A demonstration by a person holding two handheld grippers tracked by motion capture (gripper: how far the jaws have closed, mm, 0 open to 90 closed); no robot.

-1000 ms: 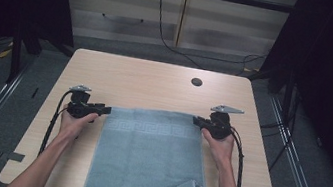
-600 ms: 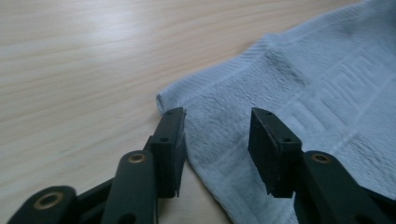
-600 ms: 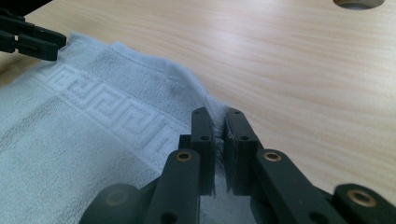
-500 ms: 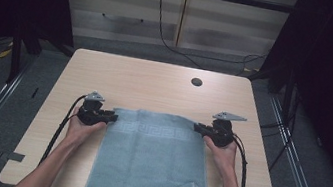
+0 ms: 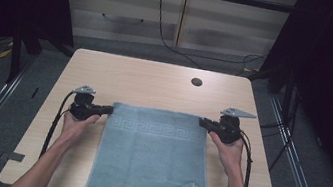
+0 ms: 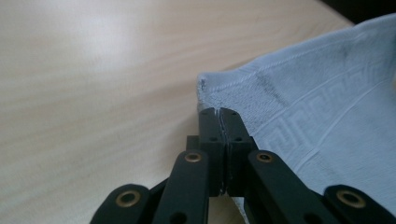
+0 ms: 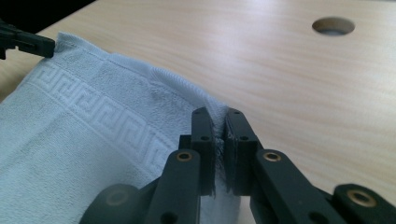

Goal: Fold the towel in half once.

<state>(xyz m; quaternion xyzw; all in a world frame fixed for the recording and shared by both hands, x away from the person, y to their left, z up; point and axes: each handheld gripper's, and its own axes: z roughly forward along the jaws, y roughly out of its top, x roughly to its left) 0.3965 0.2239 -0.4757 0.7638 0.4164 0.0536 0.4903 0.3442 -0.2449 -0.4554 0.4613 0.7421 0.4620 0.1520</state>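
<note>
A pale blue towel with a woven key-pattern band lies on the wooden table, its near end folded and hanging over the front edge. My left gripper has just been closing and now pinches the towel's far left corner between its pads. My right gripper is shut on the far right corner, with the cloth bunched between its jaws. The far edge of the towel is stretched between the two grippers, lifted a little off the table. Across the towel, the right gripper view shows the left gripper's tip.
A round cable hole sits in the table top at the back right. Bare wood lies beyond the towel and to both sides. Cables trail from both grippers past the person's forearms. Cabinets stand behind the table.
The left gripper has moved in to the towel's left corner and closed on it. Both hands have shifted toward the person and lifted slightly, pulling the towel's far edge taut.
</note>
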